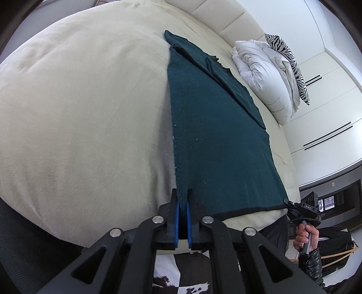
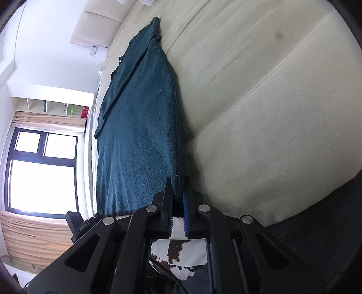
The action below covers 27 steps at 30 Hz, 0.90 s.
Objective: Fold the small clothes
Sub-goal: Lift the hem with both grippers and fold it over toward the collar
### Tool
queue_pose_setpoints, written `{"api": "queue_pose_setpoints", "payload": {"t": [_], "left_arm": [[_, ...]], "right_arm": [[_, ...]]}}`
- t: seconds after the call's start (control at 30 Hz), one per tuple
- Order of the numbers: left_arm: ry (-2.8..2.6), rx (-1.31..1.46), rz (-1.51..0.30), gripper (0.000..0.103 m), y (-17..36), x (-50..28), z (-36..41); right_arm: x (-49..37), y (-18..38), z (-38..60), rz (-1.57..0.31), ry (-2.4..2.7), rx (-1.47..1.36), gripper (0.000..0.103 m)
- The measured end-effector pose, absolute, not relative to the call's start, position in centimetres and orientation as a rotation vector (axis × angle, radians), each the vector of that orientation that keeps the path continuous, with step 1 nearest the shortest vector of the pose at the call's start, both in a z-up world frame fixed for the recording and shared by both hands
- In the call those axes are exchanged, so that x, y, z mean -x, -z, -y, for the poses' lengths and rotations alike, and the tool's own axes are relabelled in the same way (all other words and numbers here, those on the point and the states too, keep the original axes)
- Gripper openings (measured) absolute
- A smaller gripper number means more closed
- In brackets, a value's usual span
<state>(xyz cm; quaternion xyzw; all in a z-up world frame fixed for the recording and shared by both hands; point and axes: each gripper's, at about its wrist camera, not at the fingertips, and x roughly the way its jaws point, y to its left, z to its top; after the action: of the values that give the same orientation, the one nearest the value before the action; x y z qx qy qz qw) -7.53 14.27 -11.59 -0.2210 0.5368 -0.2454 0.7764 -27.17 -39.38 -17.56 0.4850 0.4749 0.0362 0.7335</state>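
A dark teal knit garment (image 1: pixel 215 140) lies flat and long on the cream bed (image 1: pixel 79 113), one side folded over along its length. My left gripper (image 1: pixel 182 199) is shut on its near left corner. In the right wrist view the same garment (image 2: pixel 140 126) runs away from me, and my right gripper (image 2: pixel 177 187) is shut on its near right corner. The right gripper also shows in the left wrist view (image 1: pixel 291 207), at the hem's other corner, held by a hand.
A white duvet (image 1: pixel 267 74) and a zebra pillow (image 1: pixel 287 61) sit at the bed's head by the cream headboard (image 1: pixel 226 20). White wardrobes (image 1: pixel 328 108) stand to the right. A window (image 2: pixel 43 171) and a cowhide rug (image 2: pixel 178 255) lie near me.
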Motion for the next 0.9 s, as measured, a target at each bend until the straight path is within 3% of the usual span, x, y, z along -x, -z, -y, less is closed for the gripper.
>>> {"api": "queue_pose_setpoints", "payload": {"t": [0.47, 0.9], "left_arm": [[0.658, 0.665, -1.071, 0.005, 8.1, 5.4, -14.2], [0.702, 0.928, -0.984, 0.006, 4.4, -4.8, -12.9]], "right_arm": [[26.0, 13.2, 39.4, -0.876, -0.176, -1.113, 0.005], [17.0, 8.4, 42.0, -0.710, -0.189, -1.135, 0.005]]}}
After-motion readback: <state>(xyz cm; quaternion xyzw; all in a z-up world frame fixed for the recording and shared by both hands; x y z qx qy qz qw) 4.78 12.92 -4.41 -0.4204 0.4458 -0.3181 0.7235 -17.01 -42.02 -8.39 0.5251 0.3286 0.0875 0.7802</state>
